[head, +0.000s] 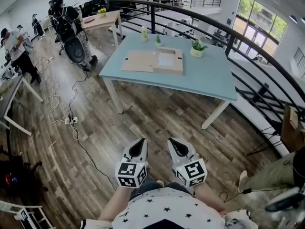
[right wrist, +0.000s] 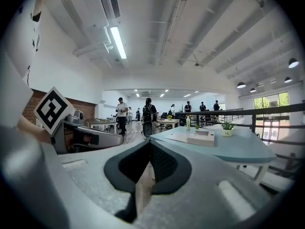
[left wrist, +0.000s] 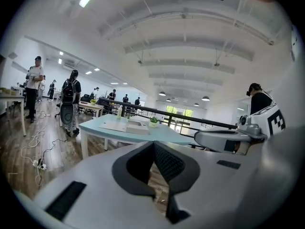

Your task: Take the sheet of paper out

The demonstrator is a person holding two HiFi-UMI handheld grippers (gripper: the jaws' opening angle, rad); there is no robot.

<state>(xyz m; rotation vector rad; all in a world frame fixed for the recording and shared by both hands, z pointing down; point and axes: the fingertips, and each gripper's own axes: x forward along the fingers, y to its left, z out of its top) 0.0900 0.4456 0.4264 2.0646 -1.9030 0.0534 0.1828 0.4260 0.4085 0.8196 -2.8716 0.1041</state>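
Paper sheet (head: 167,59) is lying white and flat inside a shallow cardboard box (head: 167,72), well ahead of both tongs and far beyond their tips. The box is resting with its lid (head: 138,61) folded open flat toward my left tongs' side. It is sitting on the pale blue counter (head: 205,78), near the far edge from me. A small potted plant (head: 197,47) is standing beside the box on my right tongs' side, and a pale bottle (head: 144,34) is standing past the lid at the far edge.

A stretch of wooden floor (head: 143,113) is lying between the counter and my tongs. I am holding the left tongs (head: 140,144) and the right tongs (head: 175,145) side by side close to my body, tips aiming toward the counter. Both are sitting fully closed, pads meeting, with nothing gripped between them.

A black railing (head: 209,25) is curving round behind the counter and down my right tongs' side. Out past my left tongs, a cable (head: 71,104) is trailing over the floor, and people (head: 71,27) are standing farther off.
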